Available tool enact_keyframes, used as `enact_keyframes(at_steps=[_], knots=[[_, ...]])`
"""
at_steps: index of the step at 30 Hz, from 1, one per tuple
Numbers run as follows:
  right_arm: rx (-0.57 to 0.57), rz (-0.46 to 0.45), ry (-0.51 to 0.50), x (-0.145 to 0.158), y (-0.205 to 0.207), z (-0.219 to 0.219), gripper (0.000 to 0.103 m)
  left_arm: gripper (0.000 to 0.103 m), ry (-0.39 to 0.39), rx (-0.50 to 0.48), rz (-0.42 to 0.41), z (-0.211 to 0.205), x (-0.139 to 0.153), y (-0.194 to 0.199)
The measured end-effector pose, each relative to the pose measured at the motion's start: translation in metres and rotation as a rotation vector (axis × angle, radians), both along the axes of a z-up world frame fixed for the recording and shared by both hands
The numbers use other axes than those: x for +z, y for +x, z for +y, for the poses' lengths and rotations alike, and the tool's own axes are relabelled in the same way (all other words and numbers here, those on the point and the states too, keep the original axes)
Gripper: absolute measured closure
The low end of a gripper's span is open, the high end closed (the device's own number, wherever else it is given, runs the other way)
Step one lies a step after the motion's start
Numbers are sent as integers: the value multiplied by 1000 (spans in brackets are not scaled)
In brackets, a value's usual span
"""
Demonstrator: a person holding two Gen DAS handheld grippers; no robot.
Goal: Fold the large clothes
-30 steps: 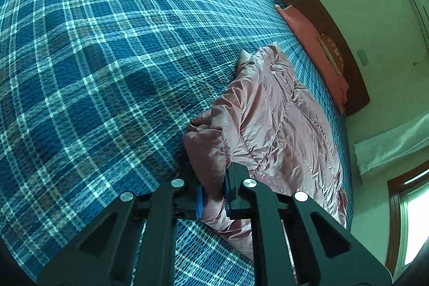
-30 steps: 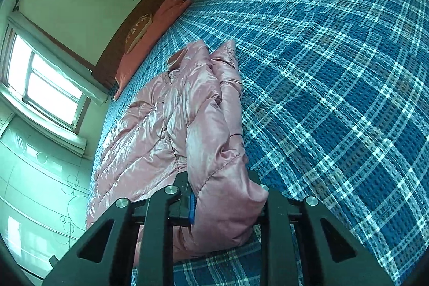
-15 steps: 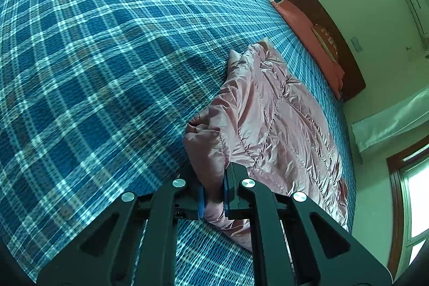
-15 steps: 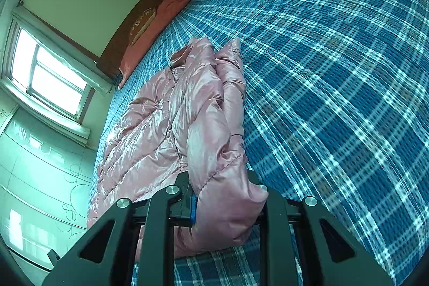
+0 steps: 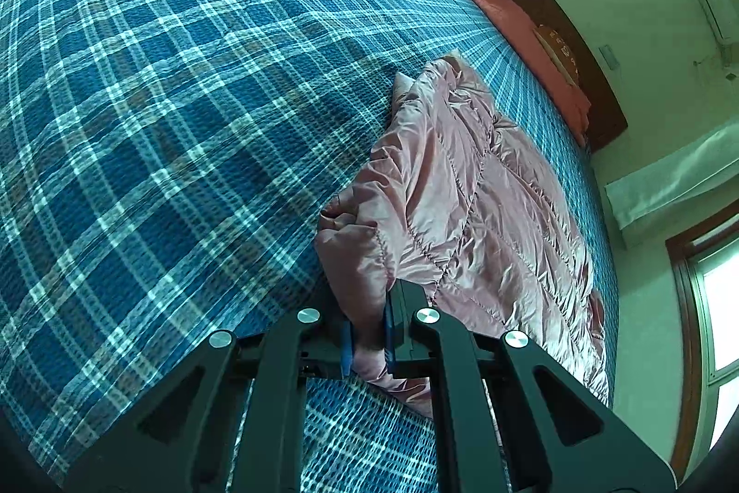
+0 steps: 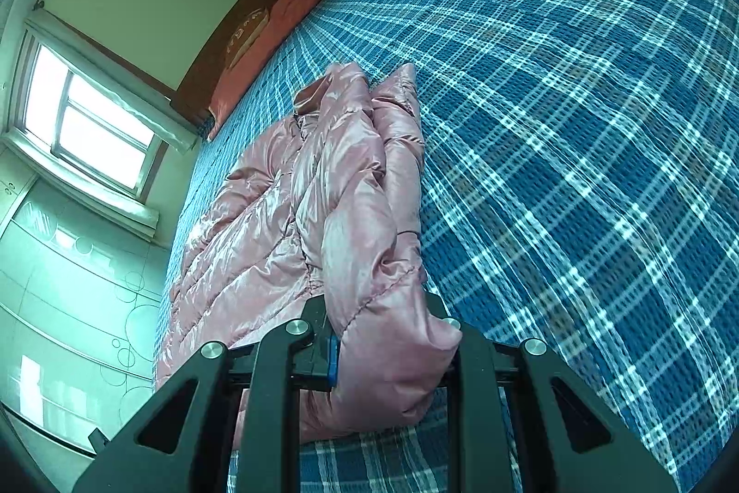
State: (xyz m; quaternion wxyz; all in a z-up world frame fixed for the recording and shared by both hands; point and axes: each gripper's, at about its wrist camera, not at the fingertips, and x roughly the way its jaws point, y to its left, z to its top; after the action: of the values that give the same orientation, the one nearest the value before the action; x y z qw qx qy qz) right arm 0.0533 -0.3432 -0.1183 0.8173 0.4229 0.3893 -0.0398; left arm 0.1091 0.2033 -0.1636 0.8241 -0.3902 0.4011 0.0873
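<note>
On the plaid bed (image 5: 194, 114), a pink puffer jacket (image 5: 485, 216) stretches lengthwise away from me toward the pillows (image 5: 531, 31). I hold its near edge pinched in my left gripper (image 5: 367, 343) and right gripper (image 6: 392, 349), both clamped on fabric.

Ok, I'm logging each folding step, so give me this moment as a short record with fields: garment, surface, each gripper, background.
garment: pink puffer jacket, quilted and shiny, lying bunched lengthwise on the bed
surface: blue plaid bedspread
left gripper: shut on a pinch of the jacket's near edge
right gripper: shut on a thick bunch of jacket fabric
background: orange pillows against a dark wooden headboard; bright window
</note>
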Motion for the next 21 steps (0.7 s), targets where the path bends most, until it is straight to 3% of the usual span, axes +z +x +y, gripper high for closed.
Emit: enact_keyframes(at_steps=[12, 21], knots=[[6, -1, 33, -12, -4, -8, 80, 92, 10, -6, 13, 2, -6, -13], [2, 11, 17, -10, -27, -20, 61, 65, 92, -10, 47, 9, 3, -21]])
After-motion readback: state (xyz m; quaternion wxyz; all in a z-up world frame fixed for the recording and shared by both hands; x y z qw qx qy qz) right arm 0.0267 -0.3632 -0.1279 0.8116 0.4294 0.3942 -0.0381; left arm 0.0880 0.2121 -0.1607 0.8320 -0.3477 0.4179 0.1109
